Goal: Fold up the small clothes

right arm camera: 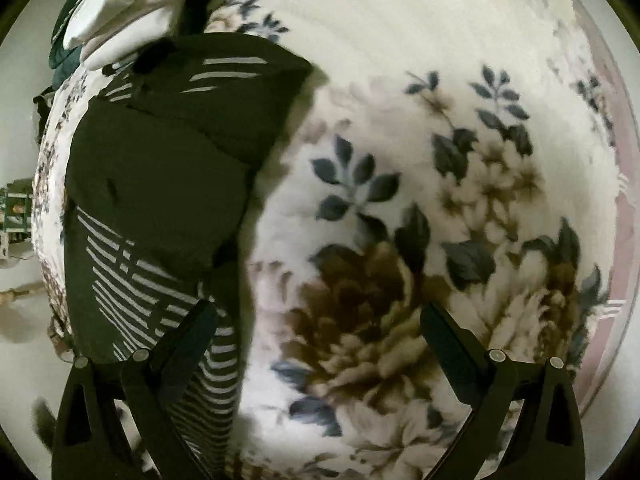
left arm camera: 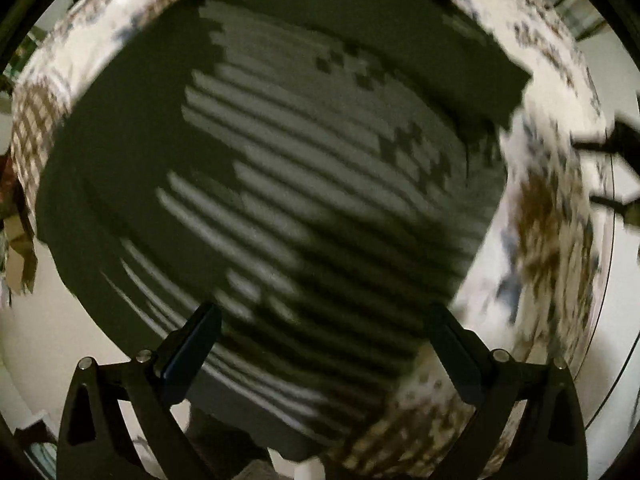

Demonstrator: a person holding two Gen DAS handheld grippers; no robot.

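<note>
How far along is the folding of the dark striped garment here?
Partly done: in the right wrist view the dark striped garment shows at least one layer folded over itself on the floral blanket. Nothing is in hand: the left gripper and right gripper are both open, empty. Further folds seem left; the left view is blurred.

1 dark green garment with pale grey stripes (left arm camera: 304,184) — 1 white fleece blanket printed with brown and slate-blue flowers (right arm camera: 420,208) — 2 black two-finger grippers, the left gripper (left arm camera: 320,336) and the right gripper (right arm camera: 320,336).
</note>
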